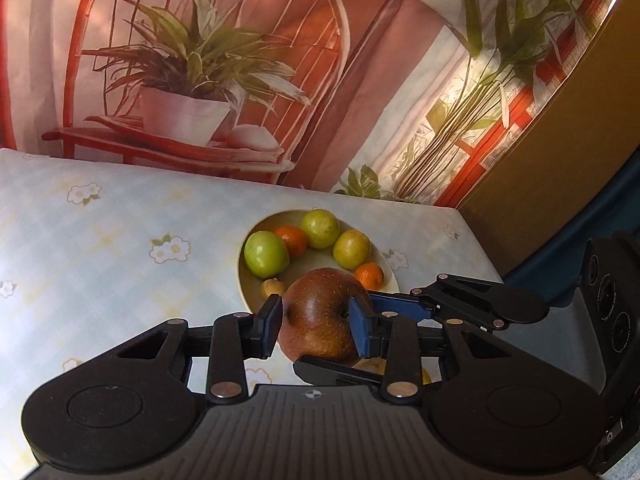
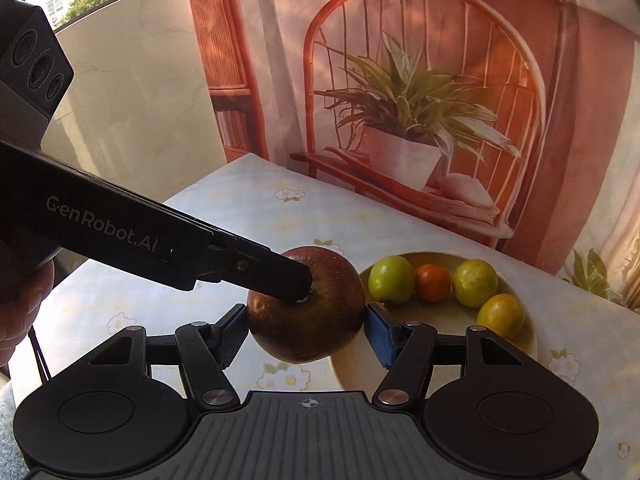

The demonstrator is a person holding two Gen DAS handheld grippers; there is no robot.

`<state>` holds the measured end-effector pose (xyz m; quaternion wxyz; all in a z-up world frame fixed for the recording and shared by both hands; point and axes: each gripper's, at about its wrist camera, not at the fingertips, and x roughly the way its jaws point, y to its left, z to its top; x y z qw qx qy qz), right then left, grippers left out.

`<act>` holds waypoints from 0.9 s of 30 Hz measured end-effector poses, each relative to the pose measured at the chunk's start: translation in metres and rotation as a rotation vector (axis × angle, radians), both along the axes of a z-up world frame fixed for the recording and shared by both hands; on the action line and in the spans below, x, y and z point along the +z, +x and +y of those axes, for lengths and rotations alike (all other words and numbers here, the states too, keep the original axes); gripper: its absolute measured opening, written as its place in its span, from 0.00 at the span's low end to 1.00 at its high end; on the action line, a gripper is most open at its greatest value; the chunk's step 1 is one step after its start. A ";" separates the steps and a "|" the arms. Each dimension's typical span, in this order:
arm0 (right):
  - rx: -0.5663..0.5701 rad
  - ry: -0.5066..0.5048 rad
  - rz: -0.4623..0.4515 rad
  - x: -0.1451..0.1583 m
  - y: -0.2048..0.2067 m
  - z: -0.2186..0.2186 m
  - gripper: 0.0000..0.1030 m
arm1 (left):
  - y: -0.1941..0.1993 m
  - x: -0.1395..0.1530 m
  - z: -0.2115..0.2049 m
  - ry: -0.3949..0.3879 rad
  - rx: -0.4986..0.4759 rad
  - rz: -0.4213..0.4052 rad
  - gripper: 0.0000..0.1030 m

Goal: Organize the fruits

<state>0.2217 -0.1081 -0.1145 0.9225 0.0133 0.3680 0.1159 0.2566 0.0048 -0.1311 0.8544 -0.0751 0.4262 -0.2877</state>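
Observation:
A brown-red apple (image 1: 320, 316) hangs above the flowered tablecloth, just before the near rim of a cream plate (image 1: 242, 276). My left gripper (image 1: 316, 320) is shut on the apple, its blue pads pressing both flanks. My right gripper (image 2: 306, 334) is also shut on the same apple (image 2: 304, 320), gripping its sides. In the right wrist view a left finger (image 2: 280, 276) lies across the apple's top. The plate (image 2: 352, 364) holds green fruits (image 1: 266, 254), oranges (image 1: 292, 240) and a small tan fruit (image 1: 272, 288).
The table (image 1: 100, 240) wears a pale blue flowered cloth. A printed curtain with a chair and plant (image 1: 192, 80) hangs behind it. A yellow-brown panel (image 1: 552, 152) stands at the right. A person's hand (image 2: 20, 308) shows at the left edge. Something pale yellow (image 1: 372, 366) lies half hidden under the fingers.

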 end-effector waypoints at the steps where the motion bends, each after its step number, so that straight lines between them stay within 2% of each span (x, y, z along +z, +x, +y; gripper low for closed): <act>1: -0.008 -0.003 -0.003 0.001 0.002 -0.005 0.57 | 0.006 0.001 -0.007 0.003 -0.010 -0.005 0.38; 6: -0.044 -0.016 0.007 -0.006 0.020 -0.038 0.57 | 0.029 -0.006 -0.033 0.030 -0.049 -0.010 0.38; 13: -0.095 0.012 0.075 -0.035 0.045 -0.066 0.57 | 0.059 -0.034 -0.055 0.057 -0.057 0.050 0.38; 19: -0.142 0.009 0.118 -0.056 0.058 -0.074 0.57 | 0.073 -0.047 -0.056 0.075 -0.036 0.065 0.36; 27: -0.131 -0.071 0.143 -0.068 0.067 -0.065 0.57 | 0.076 -0.046 -0.046 0.103 0.009 0.016 0.36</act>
